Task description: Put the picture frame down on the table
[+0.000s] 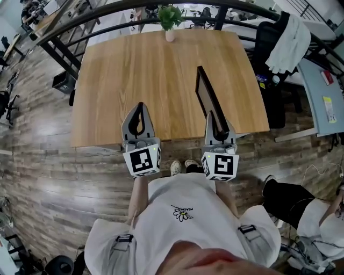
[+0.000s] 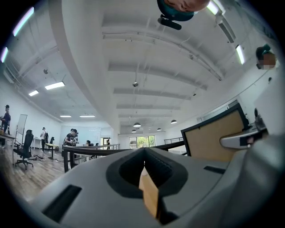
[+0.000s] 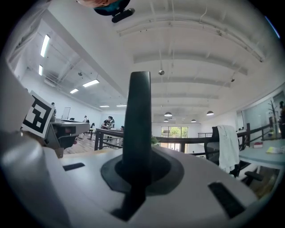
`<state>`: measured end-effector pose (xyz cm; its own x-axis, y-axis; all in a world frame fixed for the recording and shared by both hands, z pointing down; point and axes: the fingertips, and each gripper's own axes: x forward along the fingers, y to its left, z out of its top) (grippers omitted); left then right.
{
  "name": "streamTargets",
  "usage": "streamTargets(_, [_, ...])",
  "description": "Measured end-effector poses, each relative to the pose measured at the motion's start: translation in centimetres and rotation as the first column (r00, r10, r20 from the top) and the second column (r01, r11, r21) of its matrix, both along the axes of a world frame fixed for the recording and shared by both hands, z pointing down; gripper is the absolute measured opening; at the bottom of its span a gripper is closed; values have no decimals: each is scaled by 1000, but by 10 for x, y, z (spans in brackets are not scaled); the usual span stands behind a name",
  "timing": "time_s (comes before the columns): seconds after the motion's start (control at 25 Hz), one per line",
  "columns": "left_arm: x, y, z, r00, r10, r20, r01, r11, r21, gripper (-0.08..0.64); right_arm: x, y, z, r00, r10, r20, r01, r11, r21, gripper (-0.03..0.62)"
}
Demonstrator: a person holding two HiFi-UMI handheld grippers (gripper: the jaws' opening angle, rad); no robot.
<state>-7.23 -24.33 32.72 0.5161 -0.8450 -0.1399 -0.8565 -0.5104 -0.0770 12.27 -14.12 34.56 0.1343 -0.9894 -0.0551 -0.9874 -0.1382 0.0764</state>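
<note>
The picture frame (image 1: 205, 91) is dark and stands on edge over the right front part of the wooden table (image 1: 140, 70). My right gripper (image 1: 213, 117) is shut on its near end. In the right gripper view its black edge (image 3: 139, 120) rises straight up between the jaws. The left gripper view shows its brown back with a black rim (image 2: 213, 138) off to the right. Whether the frame touches the tabletop, I cannot tell. My left gripper (image 1: 140, 106) hovers over the table's front edge, to the left of the frame, shut on nothing.
A small potted plant (image 1: 170, 21) stands at the table's far edge. A dark railing (image 1: 107, 13) curves behind the table. A chair draped with white cloth (image 1: 287, 35) and a grey desk (image 1: 322, 96) lie to the right. Wood floor surrounds the table.
</note>
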Motion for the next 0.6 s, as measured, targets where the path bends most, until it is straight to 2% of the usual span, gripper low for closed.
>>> streamTargets(0.24, [19, -8, -5, 1000, -19, 0, 19, 1000, -6, 17, 9, -18, -9, 999, -33, -8, 33, 999, 25, 17])
streamTargets(0.44, [26, -17, -9, 999, -50, -20, 50, 999, -13, 17, 8, -29, -10, 982, -140, 127, 132, 989, 74, 17])
streamTargets(0.52, [32, -20, -11, 998, -53, -20, 53, 998, -14, 17, 10, -33, -11, 983, -156, 95, 151, 987, 61, 17])
streamTargets(0.6, [35, -22, -13, 998, -59, -9, 59, 998, -3, 17, 11, -36, -13, 987, -157, 24, 156, 987, 31, 17])
